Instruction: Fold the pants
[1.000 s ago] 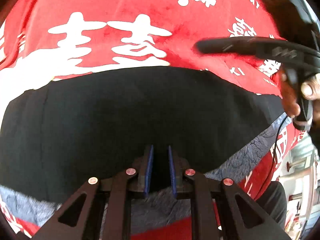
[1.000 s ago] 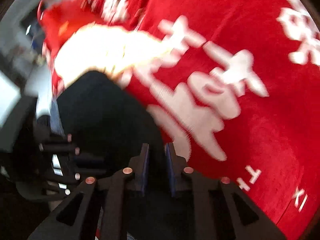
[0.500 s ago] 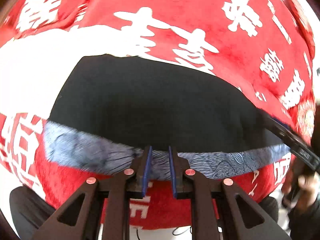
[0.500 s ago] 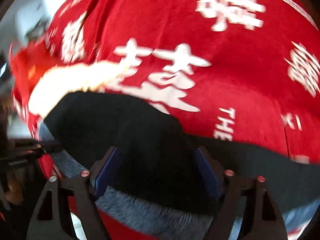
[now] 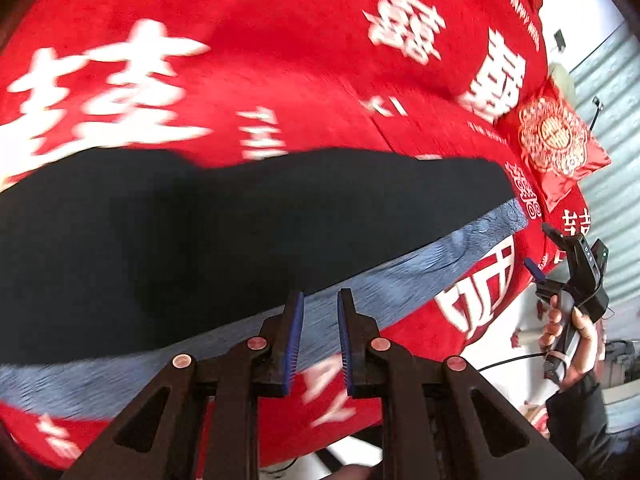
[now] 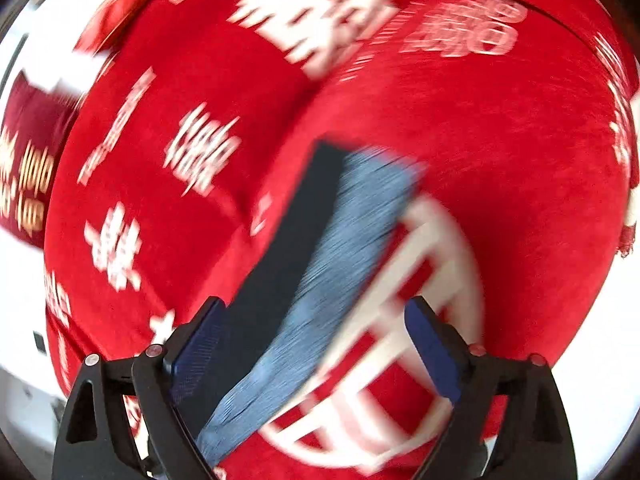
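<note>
The pants [image 5: 224, 232] lie flat on the red bedspread [image 5: 304, 64], a long black shape with a blue-grey patterned band [image 5: 420, 276] along the near edge. My left gripper [image 5: 319, 300] hovers over that band, its jaws a narrow gap apart with nothing between them. My right gripper [image 6: 316, 320] is wide open and empty above one end of the pants [image 6: 304, 240]; it also shows in the left wrist view [image 5: 560, 256], held in a hand off the bed's right edge.
The bedspread carries large white characters. A red embroidered cushion [image 5: 556, 140] lies at the far right of the bed. Pale floor and a cable [image 5: 508, 360] lie beyond the bed's near edge.
My right gripper opened and let go of the pants, then pulled back off the bed's edge. My left gripper drew back from the black cloth to over the blue-grey band.
</note>
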`<action>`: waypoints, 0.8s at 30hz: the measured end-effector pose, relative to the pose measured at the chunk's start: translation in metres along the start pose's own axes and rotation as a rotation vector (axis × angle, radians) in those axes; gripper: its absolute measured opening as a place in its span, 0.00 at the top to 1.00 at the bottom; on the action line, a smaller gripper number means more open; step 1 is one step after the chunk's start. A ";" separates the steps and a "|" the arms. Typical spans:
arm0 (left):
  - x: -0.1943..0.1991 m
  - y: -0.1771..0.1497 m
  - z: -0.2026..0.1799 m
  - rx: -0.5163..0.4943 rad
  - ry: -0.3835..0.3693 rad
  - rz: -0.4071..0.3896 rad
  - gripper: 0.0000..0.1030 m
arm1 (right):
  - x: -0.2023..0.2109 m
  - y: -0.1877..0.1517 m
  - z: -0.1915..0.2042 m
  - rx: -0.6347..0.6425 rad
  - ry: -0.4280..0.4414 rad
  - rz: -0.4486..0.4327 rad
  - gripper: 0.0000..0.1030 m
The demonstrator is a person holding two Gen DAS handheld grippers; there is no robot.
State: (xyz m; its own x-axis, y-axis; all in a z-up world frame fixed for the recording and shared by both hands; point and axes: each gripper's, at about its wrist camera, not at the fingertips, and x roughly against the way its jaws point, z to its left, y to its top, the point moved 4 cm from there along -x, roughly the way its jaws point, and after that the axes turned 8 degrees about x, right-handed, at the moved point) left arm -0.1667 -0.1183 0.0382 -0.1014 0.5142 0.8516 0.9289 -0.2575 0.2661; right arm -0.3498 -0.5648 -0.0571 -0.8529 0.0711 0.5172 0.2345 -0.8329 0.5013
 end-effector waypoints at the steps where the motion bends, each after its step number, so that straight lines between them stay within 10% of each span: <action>1: -0.014 0.004 -0.014 -0.003 -0.021 0.033 0.83 | -0.001 0.007 -0.009 -0.007 0.011 -0.001 0.10; 7: -0.069 0.019 -0.076 -0.120 0.042 0.080 0.83 | -0.030 0.037 -0.009 0.128 0.051 0.000 0.11; 10: -0.081 0.035 -0.075 -0.085 0.073 0.073 0.83 | -0.050 0.055 0.023 0.276 0.097 0.050 0.92; 15: -0.103 0.054 -0.073 -0.111 0.183 0.030 0.83 | -0.069 0.082 0.052 0.385 0.038 0.011 0.92; 20: -0.093 0.052 -0.090 -0.140 0.136 0.016 0.83 | -0.074 0.082 0.019 0.327 0.003 0.119 0.76; 21: -0.091 0.051 -0.095 -0.142 0.114 0.014 0.83 | -0.053 0.084 0.008 0.302 0.005 0.055 0.66; 23: -0.095 0.050 -0.105 -0.149 0.085 0.023 0.83 | -0.036 0.086 -0.004 0.268 -0.017 -0.016 0.08; 24: -0.098 0.049 -0.112 -0.157 0.076 0.030 0.83 | -0.031 0.085 -0.010 0.235 0.013 -0.025 0.06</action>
State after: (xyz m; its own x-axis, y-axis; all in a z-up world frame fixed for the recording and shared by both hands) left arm -0.1512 -0.2729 0.0182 -0.1066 0.4426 0.8904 0.8656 -0.3994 0.3022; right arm -0.3081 -0.6429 -0.0377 -0.8651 0.0817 0.4949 0.3147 -0.6799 0.6623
